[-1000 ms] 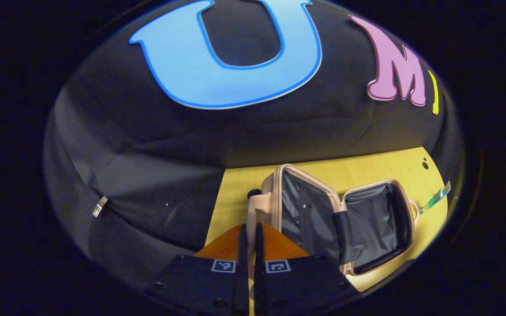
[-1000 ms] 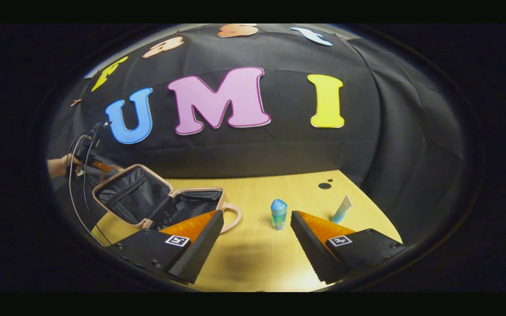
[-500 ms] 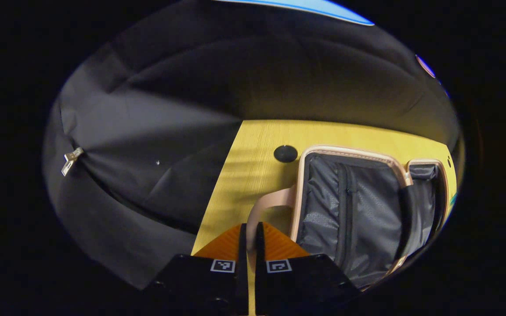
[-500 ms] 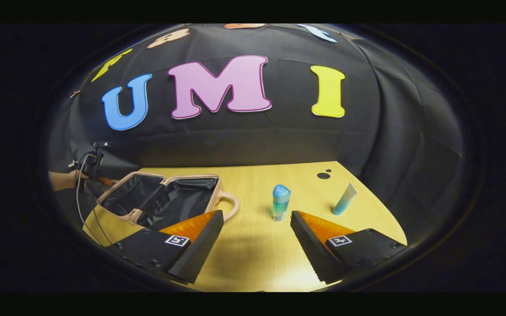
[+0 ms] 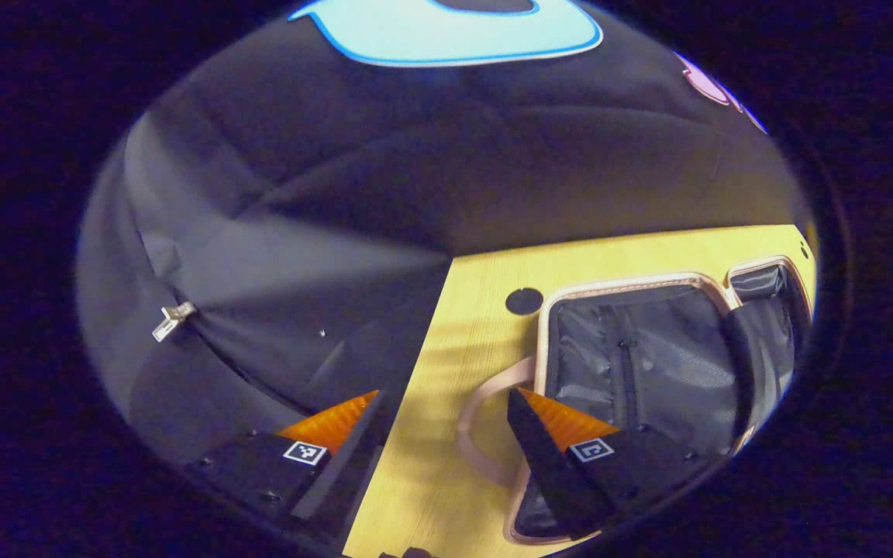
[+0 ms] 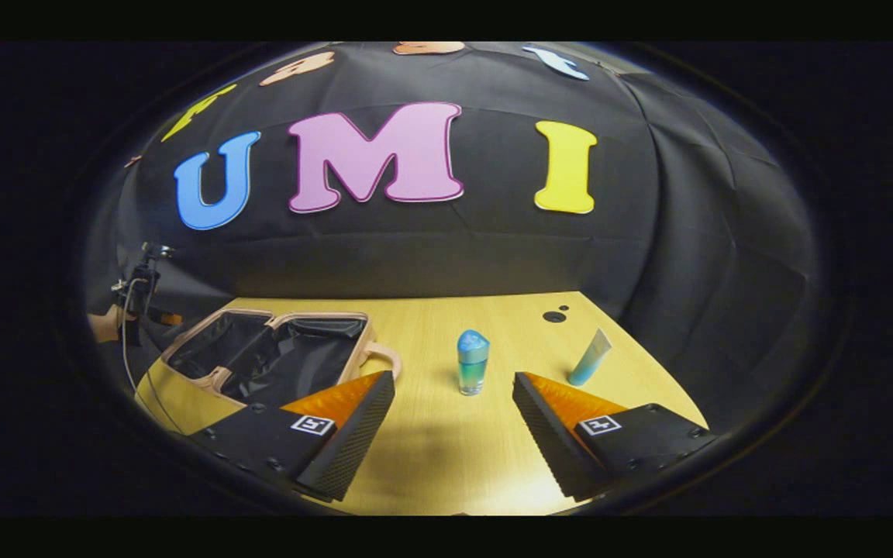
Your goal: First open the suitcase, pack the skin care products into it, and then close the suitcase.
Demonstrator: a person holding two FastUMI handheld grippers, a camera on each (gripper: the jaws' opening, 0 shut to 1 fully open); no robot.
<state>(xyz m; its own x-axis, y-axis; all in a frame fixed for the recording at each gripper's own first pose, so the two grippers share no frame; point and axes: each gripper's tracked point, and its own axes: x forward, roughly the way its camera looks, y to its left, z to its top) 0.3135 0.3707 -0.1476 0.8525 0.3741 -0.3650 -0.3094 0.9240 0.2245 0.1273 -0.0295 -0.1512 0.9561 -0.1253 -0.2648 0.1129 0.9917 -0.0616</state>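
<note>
Both halves of the suitcase (image 5: 632, 364) lie just beside the left gripper (image 5: 443, 422).

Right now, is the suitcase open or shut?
Open. The suitcase lies flat on the table, both dark-lined halves facing up; nothing visible inside.

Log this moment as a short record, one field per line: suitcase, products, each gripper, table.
suitcase: suitcase lies open on the table, both dark-lined halves up, nothing visible inside
handle: handle lies between the left gripper's open fingers, untouched
bottle: blue bottle upright on the table
tube: pale blue tube stands tilted, right of the bottle
left gripper: left gripper open
right gripper: right gripper open, empty, facing the bottle
table: wooden table
</note>
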